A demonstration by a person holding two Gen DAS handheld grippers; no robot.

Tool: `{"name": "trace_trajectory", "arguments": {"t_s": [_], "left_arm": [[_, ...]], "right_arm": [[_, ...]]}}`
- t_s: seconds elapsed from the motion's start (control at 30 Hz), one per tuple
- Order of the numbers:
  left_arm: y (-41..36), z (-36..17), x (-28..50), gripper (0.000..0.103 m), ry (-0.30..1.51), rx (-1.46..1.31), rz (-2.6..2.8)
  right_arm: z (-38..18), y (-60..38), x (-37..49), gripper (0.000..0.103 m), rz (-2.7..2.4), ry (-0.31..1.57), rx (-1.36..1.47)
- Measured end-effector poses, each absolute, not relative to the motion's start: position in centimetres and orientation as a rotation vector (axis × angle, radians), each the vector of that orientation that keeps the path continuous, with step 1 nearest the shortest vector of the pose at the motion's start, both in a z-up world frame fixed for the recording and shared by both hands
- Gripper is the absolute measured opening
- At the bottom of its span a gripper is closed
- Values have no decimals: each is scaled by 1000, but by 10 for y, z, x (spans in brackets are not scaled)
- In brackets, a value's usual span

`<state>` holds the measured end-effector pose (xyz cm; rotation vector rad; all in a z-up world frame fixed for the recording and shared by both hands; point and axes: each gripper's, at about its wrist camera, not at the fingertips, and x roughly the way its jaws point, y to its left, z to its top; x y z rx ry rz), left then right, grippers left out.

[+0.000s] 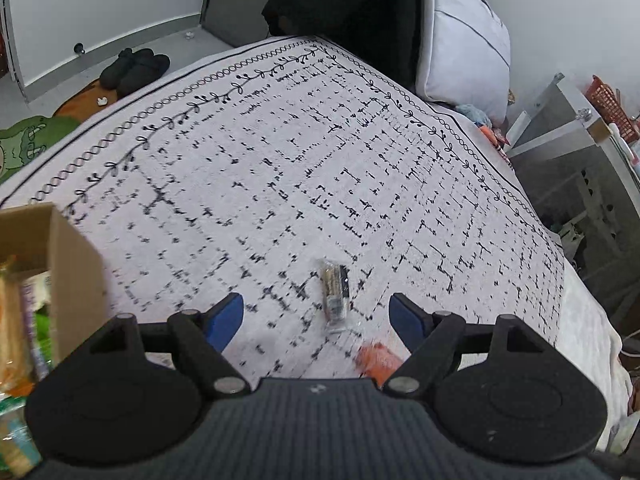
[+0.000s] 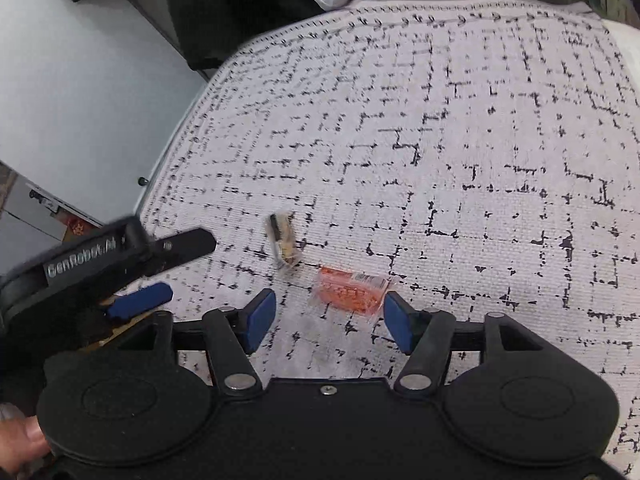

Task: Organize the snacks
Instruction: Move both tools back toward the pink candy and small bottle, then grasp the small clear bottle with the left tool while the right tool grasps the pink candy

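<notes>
2 snacks are left out on the white bedspread with the black stitched grid pattern (image 1: 280, 152). one is a small clear-wrapped bar with dark and pale contents (image 1: 336, 294), lying lengthwise just beyond the left gripper (image 1: 316, 316). the other is a flat orange plastic packet (image 2: 348, 290), to the right of the bar and nearer the person, the 2 close together but apart.

the left gripper hangs over the spread with its blue-padded fingers (image 1: 226, 316) spread wide and nothing between them; the clear-wrapped bar sits roughly in line with the gap, a little ahead of the tips. the right gripper (image 2: 330, 316) is likewise wide open and empty, and the orange packet lies just in front of its gap, its right end close to the right pad. whether that pad touches the packet i cannot tell.

at the near left edge of the left wrist view stands a brown cardboard box (image 1: 68, 264), open at the top, with several wrapped packets (image 1: 16, 320) already inside, yellowish, green and pale ones, though blur hides what they are. judging by that, most of the sorting looks done: the box is partly filled and only these 2 items show on the bed. what remains, as far as can be seen, is to close each gripper on its snack and carry both left to the box.
</notes>
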<state>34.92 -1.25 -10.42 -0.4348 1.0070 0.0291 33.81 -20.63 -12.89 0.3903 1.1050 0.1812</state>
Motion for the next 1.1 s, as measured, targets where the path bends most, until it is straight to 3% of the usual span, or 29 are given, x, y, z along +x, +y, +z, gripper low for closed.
{"name": "trace_trajectory", "arguments": {"t_s": [0.27, 0.47, 0.7, 0.93, 1.03, 1.1], "left_arm": [[-30, -138, 379, 70, 1053, -468, 33], [-40, -161, 392, 51, 1096, -468, 36], [-38, -172, 393, 17, 1122, -468, 74], [-28, -165, 381, 17, 1124, -500, 80], [-22, -158, 371, 17, 1119, -505, 83], [-19, -151, 364, 17, 1111, -502, 83]], "right_arm": [[-153, -204, 351, 67, 162, 1151, 389], [-164, -209, 358, 67, 141, 1160, 420], [-168, -204, 369, 68, 146, 1150, 409], [-169, -189, 367, 68, 165, 1136, 311], [-169, -188, 363, 56, 162, 1124, 259], [-168, -188, 361, 37, 173, 1135, 257]]}}
